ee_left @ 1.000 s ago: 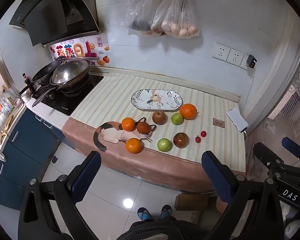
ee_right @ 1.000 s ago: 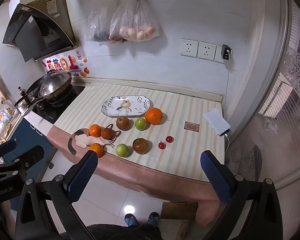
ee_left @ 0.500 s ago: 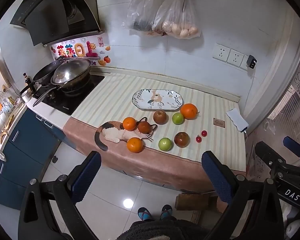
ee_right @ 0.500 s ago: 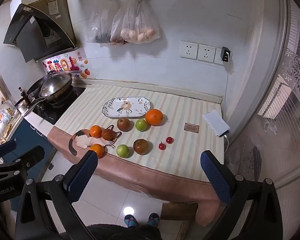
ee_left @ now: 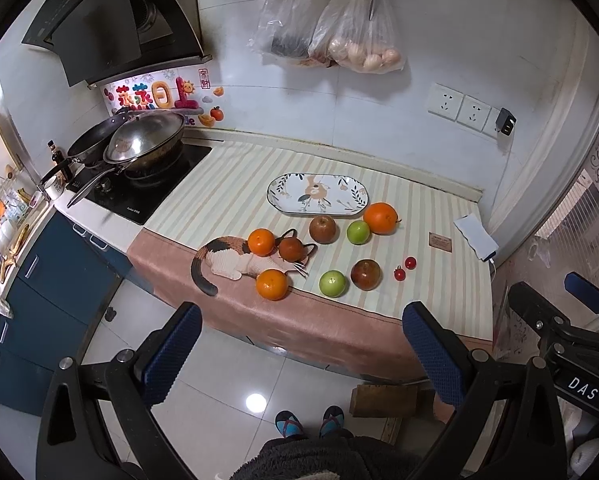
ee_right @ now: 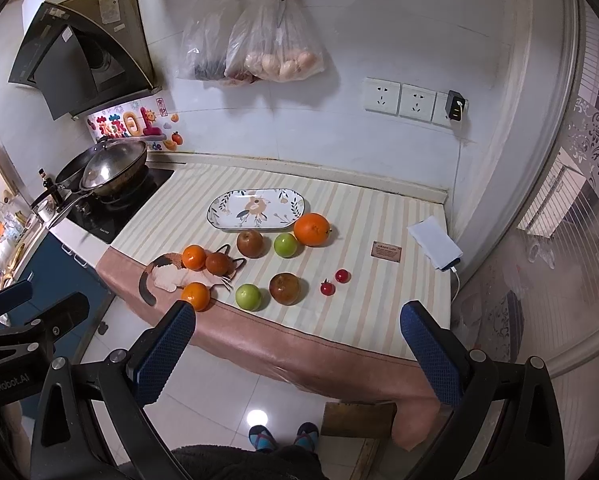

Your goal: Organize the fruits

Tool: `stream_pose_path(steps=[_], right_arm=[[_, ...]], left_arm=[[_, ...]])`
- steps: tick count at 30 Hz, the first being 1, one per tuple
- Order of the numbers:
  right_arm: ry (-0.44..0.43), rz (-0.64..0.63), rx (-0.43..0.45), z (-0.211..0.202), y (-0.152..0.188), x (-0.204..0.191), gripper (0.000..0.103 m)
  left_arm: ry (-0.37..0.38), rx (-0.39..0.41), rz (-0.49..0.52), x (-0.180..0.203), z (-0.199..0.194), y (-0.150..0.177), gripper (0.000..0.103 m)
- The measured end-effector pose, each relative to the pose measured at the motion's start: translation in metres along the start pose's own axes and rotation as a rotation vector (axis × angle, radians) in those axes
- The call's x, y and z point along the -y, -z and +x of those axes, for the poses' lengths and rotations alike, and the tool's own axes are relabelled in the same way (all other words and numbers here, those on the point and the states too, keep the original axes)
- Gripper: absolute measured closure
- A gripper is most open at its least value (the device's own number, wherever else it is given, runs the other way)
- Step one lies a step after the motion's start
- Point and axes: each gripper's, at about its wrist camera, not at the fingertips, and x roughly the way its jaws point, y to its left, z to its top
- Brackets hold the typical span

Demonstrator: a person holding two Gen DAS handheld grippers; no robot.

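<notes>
Fruits lay spread on the striped cloth of the bench (ee_left: 235, 184), all well ahead of both hand-held grippers and touched by neither. The left hand-held gripper (ee_left: 301, 354) hung over the floor short of the bench edge, its blue-padded fingers (ee_left: 174, 350) wide apart with nothing between them. The right hand-held gripper (ee_right: 297, 354) was held the same way, fingers (ee_right: 429, 354) spread and empty, also short of the bench edge.

Taking the patterned oval plate (ee_left: 317, 194) as landmark: it sat bare toward the back of the bench. Just in front of its right end lay a large orange (ee_left: 380, 218), with a green apple (ee_left: 358, 232) beside it and a reddish-brown apple (ee_left: 322, 229) left of that, all close to the plate's front rim. Farther forward and left of the plate, a small orange (ee_left: 261, 242) and a dark red fruit (ee_left: 291, 249) touched each other on the printed cat figure (ee_left: 227, 260). Nearest the grippers, along the front row, sat another small orange (ee_left: 272, 284), a second green apple (ee_left: 333, 283) and a second reddish-brown apple (ee_left: 365, 274). Two cherry tomatoes (ee_left: 404, 268) lay forward and right of the plate. A small brown card (ee_left: 440, 240) and a white power bank (ee_left: 475, 235) lay farther right. A wok (ee_left: 147, 142) stood on the stove left of the plate.
</notes>
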Motion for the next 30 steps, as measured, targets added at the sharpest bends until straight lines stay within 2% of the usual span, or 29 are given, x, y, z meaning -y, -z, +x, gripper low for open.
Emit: stream_pose_path(steps=[30], right_arm=[[0.003, -0.001, 0.0, 0.0013, 0.0014, -0.0027, 0.0]], left_arm=[[-0.003, 0.0, 0.001, -0.0049, 0.0006, 0.0026, 0.0]])
